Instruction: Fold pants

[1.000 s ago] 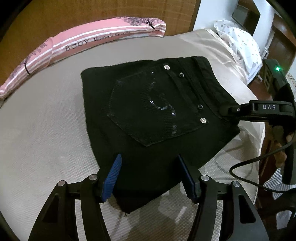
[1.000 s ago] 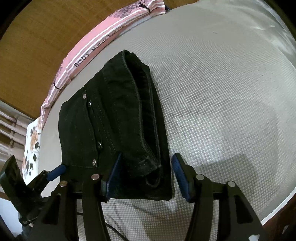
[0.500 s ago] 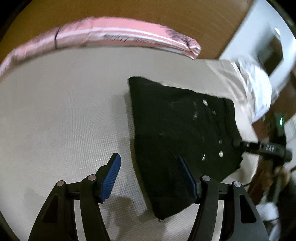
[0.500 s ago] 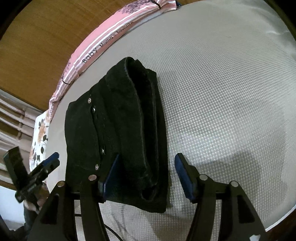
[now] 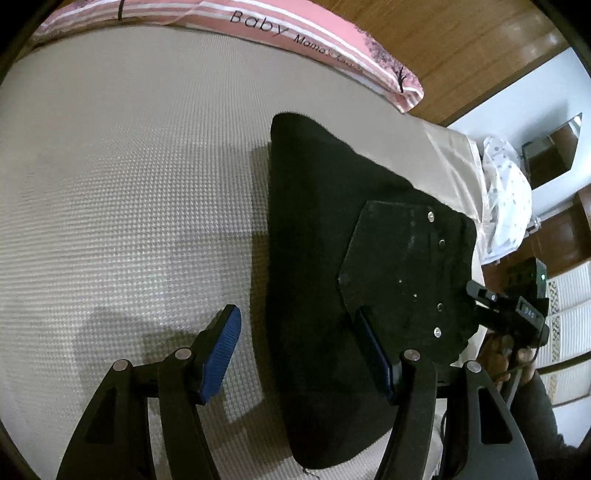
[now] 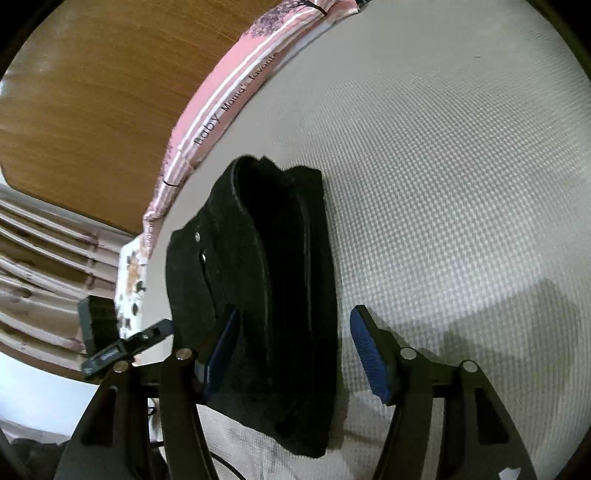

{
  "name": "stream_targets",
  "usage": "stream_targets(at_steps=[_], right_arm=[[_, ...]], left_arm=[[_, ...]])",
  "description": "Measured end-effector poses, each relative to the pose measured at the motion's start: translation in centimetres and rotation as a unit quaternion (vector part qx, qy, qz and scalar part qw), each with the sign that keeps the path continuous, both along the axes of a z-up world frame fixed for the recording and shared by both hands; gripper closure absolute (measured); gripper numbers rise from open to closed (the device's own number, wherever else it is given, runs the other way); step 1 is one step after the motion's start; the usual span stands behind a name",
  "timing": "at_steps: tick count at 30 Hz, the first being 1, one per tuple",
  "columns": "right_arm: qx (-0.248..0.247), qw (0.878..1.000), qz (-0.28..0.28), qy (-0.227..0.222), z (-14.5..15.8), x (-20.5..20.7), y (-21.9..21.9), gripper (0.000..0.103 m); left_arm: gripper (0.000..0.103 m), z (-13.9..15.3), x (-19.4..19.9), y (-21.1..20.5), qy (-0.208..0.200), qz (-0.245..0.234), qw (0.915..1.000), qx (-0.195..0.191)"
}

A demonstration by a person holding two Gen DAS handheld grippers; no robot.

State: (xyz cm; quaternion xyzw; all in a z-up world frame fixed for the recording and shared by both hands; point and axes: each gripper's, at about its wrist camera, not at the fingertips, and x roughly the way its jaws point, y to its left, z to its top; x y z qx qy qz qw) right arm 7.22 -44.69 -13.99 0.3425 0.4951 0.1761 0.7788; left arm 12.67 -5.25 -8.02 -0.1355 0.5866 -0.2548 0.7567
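The black pants (image 5: 332, 258) lie folded into a compact stack on the bed, with a studded back pocket (image 5: 399, 258) on top. My left gripper (image 5: 299, 350) is open over the stack's near left edge. One blue pad (image 5: 221, 347) is above the sheet and the other is above the cloth. In the right wrist view the pants (image 6: 273, 280) show their thick folded side. My right gripper (image 6: 295, 350) stands open astride that side, not pinching it. Each gripper shows in the other's view: the right gripper (image 5: 509, 314) and the left gripper (image 6: 122, 347).
A beige textured sheet (image 5: 129, 184) covers the mattress (image 6: 443, 184). A pink striped bolster (image 5: 295, 33) lies along the wooden headboard (image 6: 92, 92). A white spotted cloth (image 5: 506, 206) sits past the bed's edge, and a floral cloth (image 6: 133, 273) shows at the far side.
My left gripper has slid left and rolled, so the pants now sit to the right in its view. The right gripper's jaws stand slightly wider and it has swung a little. The pants have not moved.
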Motion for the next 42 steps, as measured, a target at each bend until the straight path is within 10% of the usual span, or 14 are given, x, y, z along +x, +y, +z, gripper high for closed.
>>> stream_targets(at_steps=[21, 31, 42], right_arm=[[0.005, 0.997, 0.072, -0.036, -0.9, 1.9, 1.6, 0.063], [-0.027, 0.999, -0.003, -0.041, 2.6, -0.3, 4.1, 0.080], [-0.006, 0.999, 0.015, -0.044, 6.5, 0.6, 9.5, 0.081]], left_arm=[[0.036, -0.7, 1.8, -4.6, -0.067, -0.033, 0.9969, 0.025], [0.081, 0.8, 1.2, -4.4, -0.083, -0.017, 0.9958, 0.034], [0.086, 4.5, 0.5, 0.7, -0.105, 0.012, 0.9942, 0.019]])
